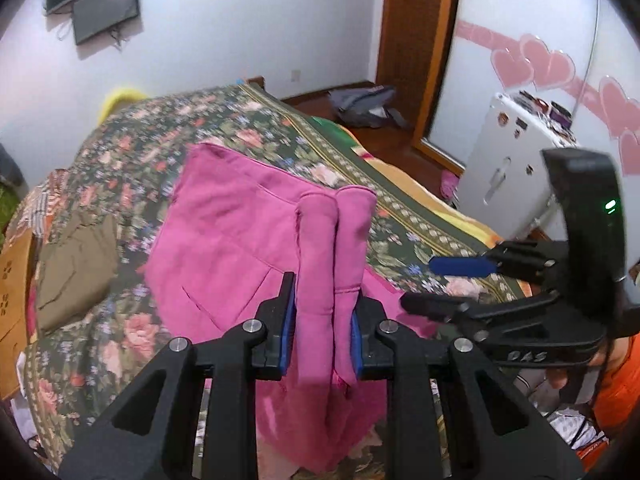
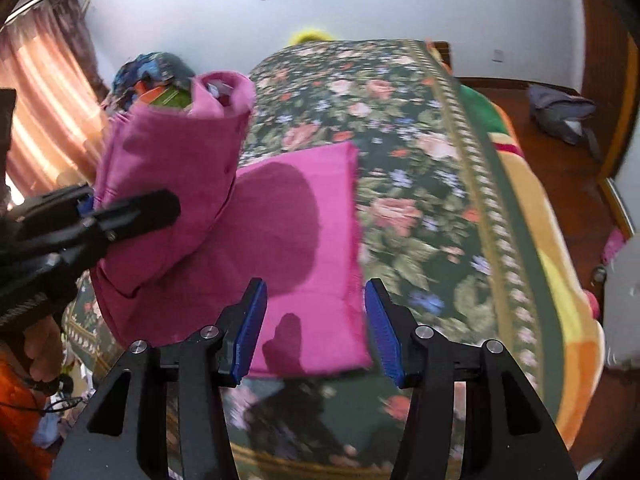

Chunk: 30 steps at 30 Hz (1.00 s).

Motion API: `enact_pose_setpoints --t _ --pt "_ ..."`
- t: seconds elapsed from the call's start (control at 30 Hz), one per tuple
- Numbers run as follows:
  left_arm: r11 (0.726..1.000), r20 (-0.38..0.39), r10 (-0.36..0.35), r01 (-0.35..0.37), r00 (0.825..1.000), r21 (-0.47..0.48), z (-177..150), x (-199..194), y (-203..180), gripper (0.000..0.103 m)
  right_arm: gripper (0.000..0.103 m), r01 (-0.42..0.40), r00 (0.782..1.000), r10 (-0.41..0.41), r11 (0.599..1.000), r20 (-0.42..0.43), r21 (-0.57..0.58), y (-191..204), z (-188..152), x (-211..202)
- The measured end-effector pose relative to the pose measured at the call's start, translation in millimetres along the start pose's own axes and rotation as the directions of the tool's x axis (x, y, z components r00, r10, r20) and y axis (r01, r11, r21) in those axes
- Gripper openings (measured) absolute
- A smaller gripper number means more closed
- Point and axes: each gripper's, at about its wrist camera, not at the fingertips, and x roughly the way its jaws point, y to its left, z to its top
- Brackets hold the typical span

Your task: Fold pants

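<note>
The pink pants (image 1: pixel 228 220) lie partly folded on the bed with the floral cover (image 1: pixel 132 152). My left gripper (image 1: pixel 322 320) is shut on a bunched fold of the pants and lifts it above the rest. In the right wrist view the lifted part (image 2: pixel 160 168) hangs at the left over the flat folded part (image 2: pixel 304 248), with the left gripper (image 2: pixel 120 216) beside it. My right gripper (image 2: pixel 316 328) is open and empty, just above the flat part's near edge. It also shows in the left wrist view (image 1: pixel 440 284), open, to the right of the pants.
An olive-brown garment (image 1: pixel 76 264) lies on the bed to the left. A white mini fridge (image 1: pixel 516 160) stands right of the bed. A grey bag (image 2: pixel 560 112) lies on the wooden floor. A pile of clothes (image 2: pixel 152 80) sits at the far left.
</note>
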Motion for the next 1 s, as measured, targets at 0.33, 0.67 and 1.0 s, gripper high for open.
enact_pose_setpoints --t 0.33,0.67,1.0 --pt "0.999 -0.109 -0.038 0.038 0.993 0.003 -15 33 -17 0.037 0.049 0.035 0.999 -0.036 0.998 0.022 0.049 -18 -9 -17" --pt "0.999 -0.016 -0.041 0.040 0.999 -0.029 -2 -8 -2 0.055 0.048 0.041 0.998 -0.043 0.998 0.037 0.047 -17 -6 -16" --pt "0.990 -0.001 0.102 -0.101 0.995 -0.094 22 6 73 0.060 0.051 0.045 0.995 -0.048 0.998 0.088 0.035 -7 5 -24"
